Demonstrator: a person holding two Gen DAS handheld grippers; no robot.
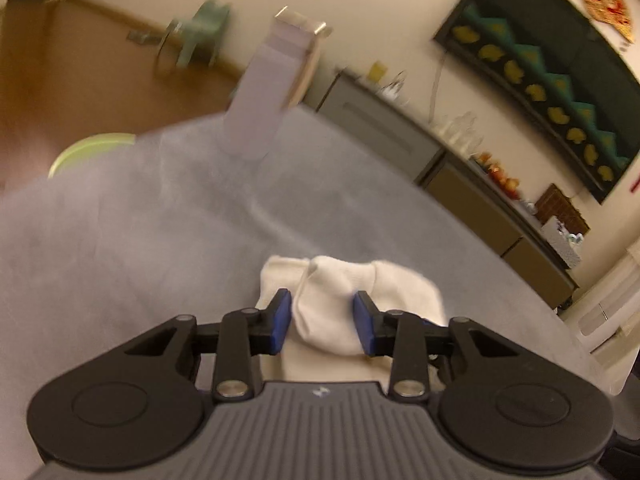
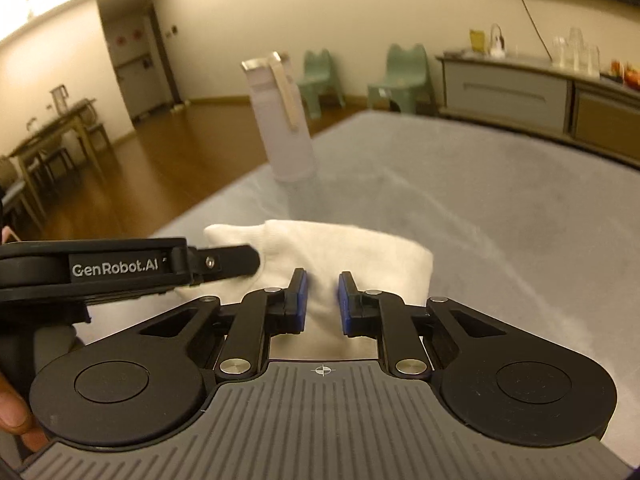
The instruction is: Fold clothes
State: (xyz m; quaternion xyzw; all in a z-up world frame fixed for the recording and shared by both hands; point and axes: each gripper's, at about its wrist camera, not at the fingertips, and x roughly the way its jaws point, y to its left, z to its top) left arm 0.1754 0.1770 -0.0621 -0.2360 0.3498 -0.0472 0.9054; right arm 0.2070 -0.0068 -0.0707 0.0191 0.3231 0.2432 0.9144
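Note:
A white folded garment (image 1: 400,292) lies on the grey-covered table (image 1: 120,240) near its front edge. In the left wrist view my left gripper (image 1: 323,316) has its blue pads pressed on both sides of a raised fold of it. The right wrist view shows the same garment (image 2: 360,248), with my right gripper (image 2: 322,300) narrowly shut on a fold at its near side. My left gripper (image 2: 240,262) reaches in from the left, side-on, onto the garment's left part. Both grippers sit close together over the cloth.
A tall pale bottle (image 2: 286,128) with a metal cap stands on the table (image 2: 500,220) behind the garment. A green round object (image 1: 88,152) shows past the table's left edge. A sideboard (image 2: 520,92) lines the wall. Green chairs (image 2: 404,76) stand on the wooden floor. A hand (image 2: 12,412) holds the left gripper.

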